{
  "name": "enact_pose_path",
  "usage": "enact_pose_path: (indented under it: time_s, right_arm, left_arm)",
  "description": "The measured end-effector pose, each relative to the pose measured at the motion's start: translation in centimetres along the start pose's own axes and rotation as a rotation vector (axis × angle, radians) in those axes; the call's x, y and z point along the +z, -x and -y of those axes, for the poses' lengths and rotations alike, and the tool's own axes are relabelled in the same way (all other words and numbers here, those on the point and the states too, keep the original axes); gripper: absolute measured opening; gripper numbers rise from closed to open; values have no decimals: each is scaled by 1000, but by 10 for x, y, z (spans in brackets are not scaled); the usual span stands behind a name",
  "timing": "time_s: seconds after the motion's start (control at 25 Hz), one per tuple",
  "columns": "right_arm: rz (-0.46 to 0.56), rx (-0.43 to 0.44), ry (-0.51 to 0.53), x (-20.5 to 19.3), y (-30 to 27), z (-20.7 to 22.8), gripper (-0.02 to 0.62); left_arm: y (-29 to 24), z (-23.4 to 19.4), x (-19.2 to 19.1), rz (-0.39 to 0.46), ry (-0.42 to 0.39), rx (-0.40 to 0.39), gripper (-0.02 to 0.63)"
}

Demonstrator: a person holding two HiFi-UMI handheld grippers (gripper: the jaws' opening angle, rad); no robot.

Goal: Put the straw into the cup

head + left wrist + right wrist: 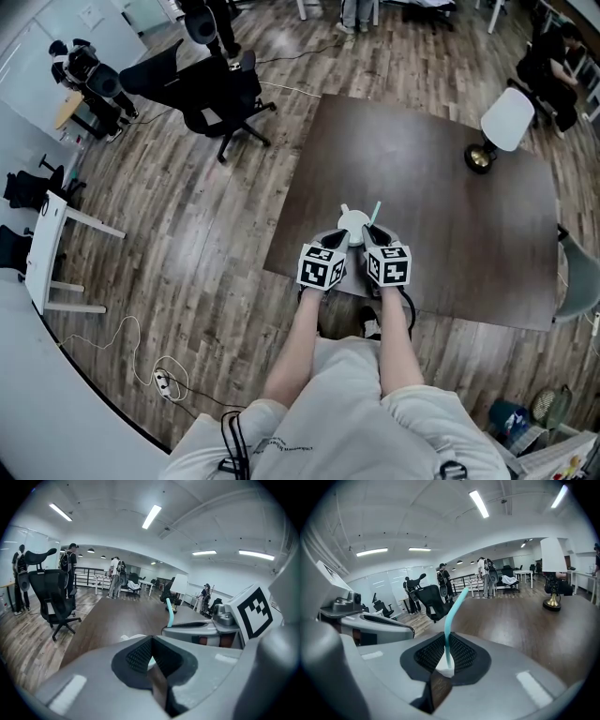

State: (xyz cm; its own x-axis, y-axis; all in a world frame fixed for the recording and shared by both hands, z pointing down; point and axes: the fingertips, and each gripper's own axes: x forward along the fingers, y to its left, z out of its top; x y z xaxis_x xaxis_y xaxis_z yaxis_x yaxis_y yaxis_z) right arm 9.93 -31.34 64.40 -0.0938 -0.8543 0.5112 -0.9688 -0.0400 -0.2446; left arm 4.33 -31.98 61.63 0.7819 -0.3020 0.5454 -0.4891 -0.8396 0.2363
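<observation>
Left tongs (151, 639) nip the cup (353, 222), seen whole only from the head view; right tongs (446, 638) clamp the straw (453, 610).

The person wears a pale grey short-sleeved T-shirt (347, 412) with a line of small dark print. Black cords (231, 442) lie over it on the side farthest from the table (450, 169). A dark shoe (371, 324) with a white patch shows at the table's near edge. The left gripper (337, 240) and right gripper (375, 234) are smooth grey shells with black ribbed pads (461, 653) set in dark hollows. Each carries a white cube (322, 266) printed with black square markers. A black cable (409, 309) loops from the right one, just off the table's near edge.
</observation>
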Motion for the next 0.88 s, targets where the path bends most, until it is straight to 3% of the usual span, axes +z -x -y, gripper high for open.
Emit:
enact_pose_path:
  time_s: [0.48, 0.64, 0.88]
  right_arm:
    - [-18, -20, 33, -2, -6, -8, 84]
    - [-19, -22, 75, 0, -9, -15, 129]
    - [1, -30, 57, 4, -8, -14, 124]
  left_arm:
    - [9, -14, -2, 13, 16, 3, 0]
    - [11, -15, -5, 6, 13, -2, 0]
    - [9, -15, -5, 4, 6, -11, 2]
